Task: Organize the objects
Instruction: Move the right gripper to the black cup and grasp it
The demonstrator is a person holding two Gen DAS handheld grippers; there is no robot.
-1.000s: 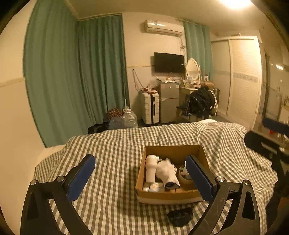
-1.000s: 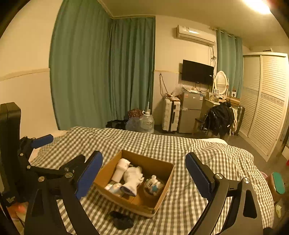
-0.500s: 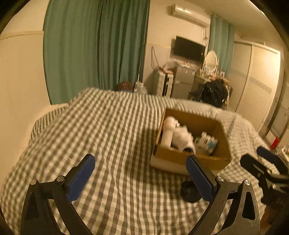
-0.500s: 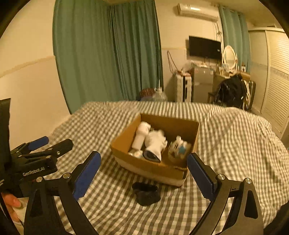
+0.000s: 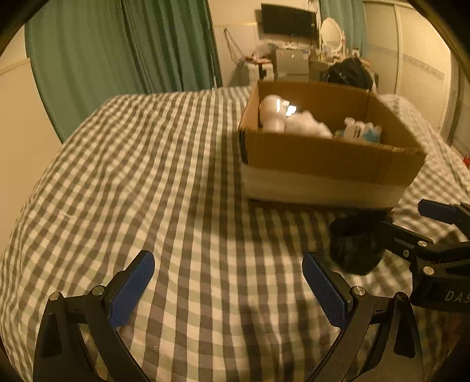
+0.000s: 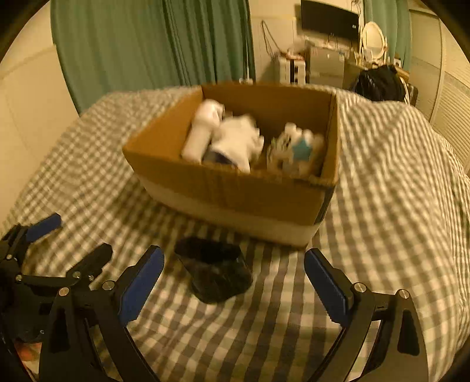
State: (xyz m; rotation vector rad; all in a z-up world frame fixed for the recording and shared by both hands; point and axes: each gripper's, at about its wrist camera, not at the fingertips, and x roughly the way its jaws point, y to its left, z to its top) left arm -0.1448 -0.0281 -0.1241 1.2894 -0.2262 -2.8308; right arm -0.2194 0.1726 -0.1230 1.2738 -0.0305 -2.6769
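Flanking a dark bundle (image 6: 216, 271) before the cardboard box (image 6: 235, 191) — both tools gape, empty.

1. A gingham-checked bed cover (image 6: 382, 191) spreads over the bed and carries everything else.
2. An open brown cardboard box (image 6: 235, 188) sits on the cover, towards the far side.
3. Inside the box, a white cylindrical bottle (image 6: 202, 132) lies at the left, a crumpled white bundle (image 6: 238, 141) in the middle, and a white-and-blue round item (image 6: 296, 150) at the right.
4. A small black crumpled object (image 6: 214, 273) lies on the cover just before the box's near wall.
5. The right tool (image 6: 233, 282) hangs over that object, its fingers wide apart on either side of it.
6. The left tool (image 5: 227, 283) hangs over bare cover, left of the object, also spread.
7. Behind the bed stand long green curtains (image 5: 123, 50) at the left and a wall-mounted dark television (image 6: 329, 17) at the right.
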